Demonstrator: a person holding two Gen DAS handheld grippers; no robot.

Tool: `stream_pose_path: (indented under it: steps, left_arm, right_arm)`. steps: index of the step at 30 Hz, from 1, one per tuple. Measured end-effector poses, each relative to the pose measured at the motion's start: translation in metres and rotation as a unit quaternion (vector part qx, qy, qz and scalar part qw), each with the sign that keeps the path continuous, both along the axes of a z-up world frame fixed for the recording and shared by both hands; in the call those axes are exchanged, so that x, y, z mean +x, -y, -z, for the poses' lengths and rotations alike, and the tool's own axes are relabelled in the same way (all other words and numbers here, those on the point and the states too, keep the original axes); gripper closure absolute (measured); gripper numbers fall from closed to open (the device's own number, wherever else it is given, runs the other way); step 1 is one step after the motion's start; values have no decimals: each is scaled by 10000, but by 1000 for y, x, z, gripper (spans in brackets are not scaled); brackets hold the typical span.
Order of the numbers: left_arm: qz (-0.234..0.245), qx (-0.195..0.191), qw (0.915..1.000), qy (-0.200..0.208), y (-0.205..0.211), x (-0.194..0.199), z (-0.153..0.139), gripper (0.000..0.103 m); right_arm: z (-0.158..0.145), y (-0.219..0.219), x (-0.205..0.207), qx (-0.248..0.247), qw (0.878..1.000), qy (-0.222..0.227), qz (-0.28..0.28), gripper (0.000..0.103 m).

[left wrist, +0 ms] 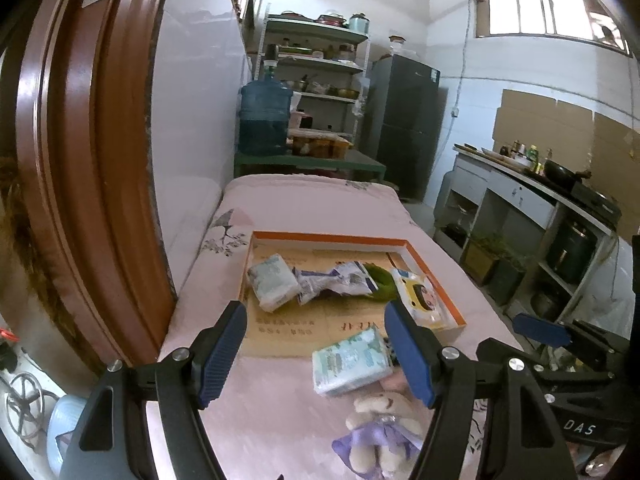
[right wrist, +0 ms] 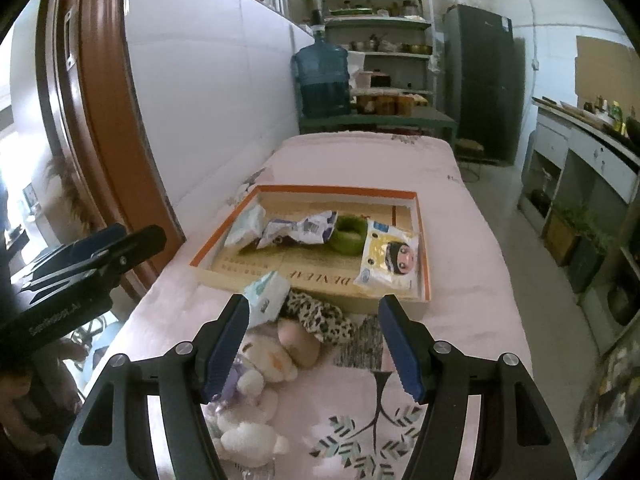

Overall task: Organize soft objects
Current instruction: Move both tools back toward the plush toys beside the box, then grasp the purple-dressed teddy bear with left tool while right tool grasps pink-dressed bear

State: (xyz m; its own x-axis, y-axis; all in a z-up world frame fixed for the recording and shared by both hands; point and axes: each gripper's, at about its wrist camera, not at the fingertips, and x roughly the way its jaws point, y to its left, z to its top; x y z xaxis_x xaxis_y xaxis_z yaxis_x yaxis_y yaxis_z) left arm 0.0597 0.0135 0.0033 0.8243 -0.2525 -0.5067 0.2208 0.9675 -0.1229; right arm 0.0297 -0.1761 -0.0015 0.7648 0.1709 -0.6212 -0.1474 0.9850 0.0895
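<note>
Right tool (right wrist: 314, 342) agape above cream plush bear (right wrist: 264, 364) on pink bedspread (right wrist: 460, 280).

Left gripper (left wrist: 316, 354) and right gripper (right wrist: 314, 346) side by side, both angled downward, jaws wide apart, nothing gripped between the pads on either.

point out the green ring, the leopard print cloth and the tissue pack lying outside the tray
green ring (right wrist: 347, 236), right wrist view, on its front outer wall
leopard print cloth (right wrist: 320, 314), right wrist view, on the middle of the spotted fabric
tissue pack (left wrist: 351, 360), left wrist view, on its printed top face
</note>
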Motion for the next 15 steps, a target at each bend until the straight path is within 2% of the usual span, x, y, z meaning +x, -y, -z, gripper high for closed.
stream_pose_path:
  steps: [15]
  left_arm:
    - [332,58,9992,-192,16,-15,27,32]
  right_arm:
    - [23,7,-12,55,9996,-255,148,34]
